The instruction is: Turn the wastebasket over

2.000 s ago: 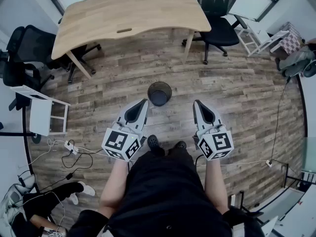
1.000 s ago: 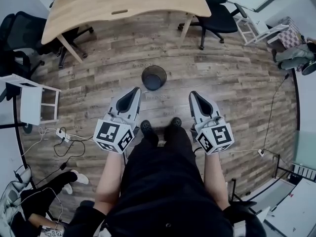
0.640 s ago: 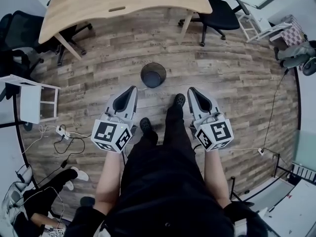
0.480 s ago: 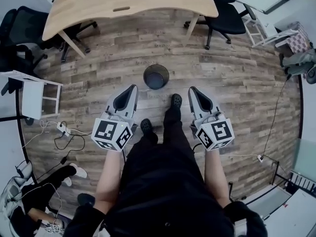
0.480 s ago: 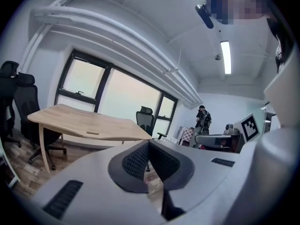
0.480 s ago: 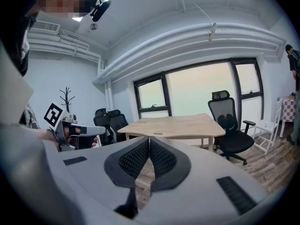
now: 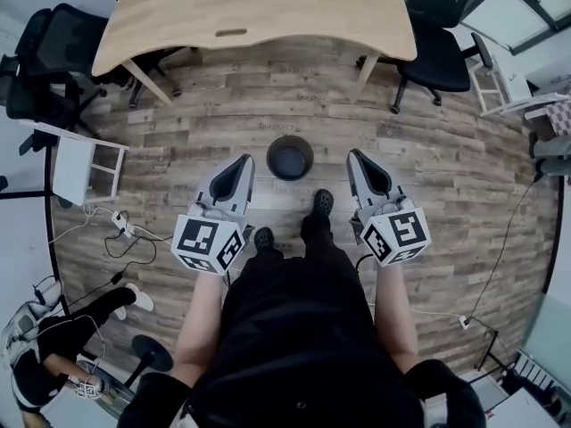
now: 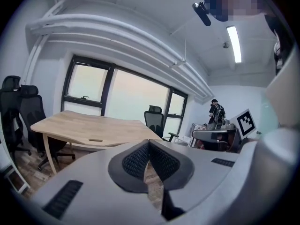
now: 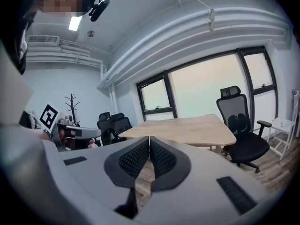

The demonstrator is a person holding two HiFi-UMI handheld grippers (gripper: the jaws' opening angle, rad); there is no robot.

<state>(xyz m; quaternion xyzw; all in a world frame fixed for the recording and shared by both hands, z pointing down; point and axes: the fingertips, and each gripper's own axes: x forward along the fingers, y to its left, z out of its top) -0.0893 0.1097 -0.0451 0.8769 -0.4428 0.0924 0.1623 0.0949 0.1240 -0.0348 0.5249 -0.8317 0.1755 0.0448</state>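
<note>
My left tongs (image 7: 243,163) and right tongs (image 7: 355,157) are both pressed together, pinching nothing. The round black mesh wastebasket (image 7: 290,157) stands upright on the wood-plank floor (image 7: 428,176), mouth up, between the two tips, just beyond my shoe (image 7: 321,201) and near the pale wooden desk (image 7: 259,7). I judge it light and stiff; I'd pinch its thin rim on opposite sides, as the round wall would likely slip

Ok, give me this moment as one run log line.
wastebasket: upright, open end up, untouched | left gripper: shut, empty | right gripper: shut, empty | step: not yet turned over
</note>
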